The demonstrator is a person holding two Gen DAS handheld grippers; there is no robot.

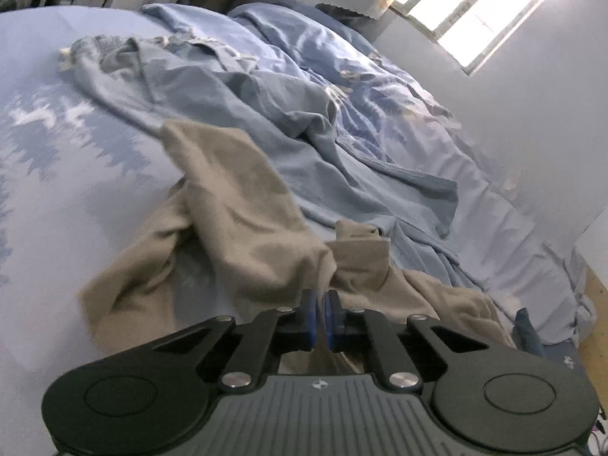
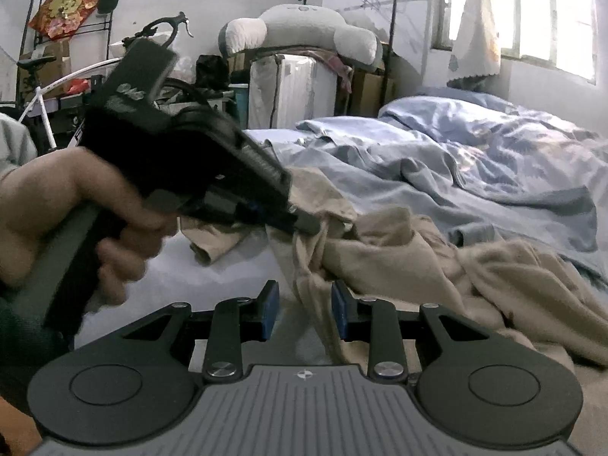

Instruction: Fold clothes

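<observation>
A: status on the beige garment [image 1: 235, 205]?

B: Crumpled on the bed [image 1: 57, 197], lower centre of left wrist view, blue duvet [image 1: 342, 121] bunched behind it toward upper right. One leg or sleeve end runs off to upper left, rest spreads lower right past the claw.

A: left claw [image 1: 321, 313]?

B: Clenched on a bunched ridge of the beige cloth, pads pinched together w/ fabric rising straight out of them. In right wrist view same left claw [image 2: 307, 226] comes in from left of frame, hand [image 2: 76, 220] on the grip, tip buried in the cloth at centre.

A: right claw [image 2: 304, 311]?

B: Released. Pads apart, a twisted strand of the beige garment [image 2: 399, 262] hangs between them, doesn't look pressed by either pad. Strand runs roughly bottom-to-top in frame, up to the left claw's pinch point.

A: so what matters for next move?

B: Imo the geometry: left's grip sits just above and beyond the right claw, same strand links both. Bulk of cloth lies to right of frame. Right is nearer the free part, so it prob needs to close on the strand or slide rightward to find an edge, then both pull apart to flatten. Can't tell yet which edge is hem vs waistband, too crumpled.
</observation>
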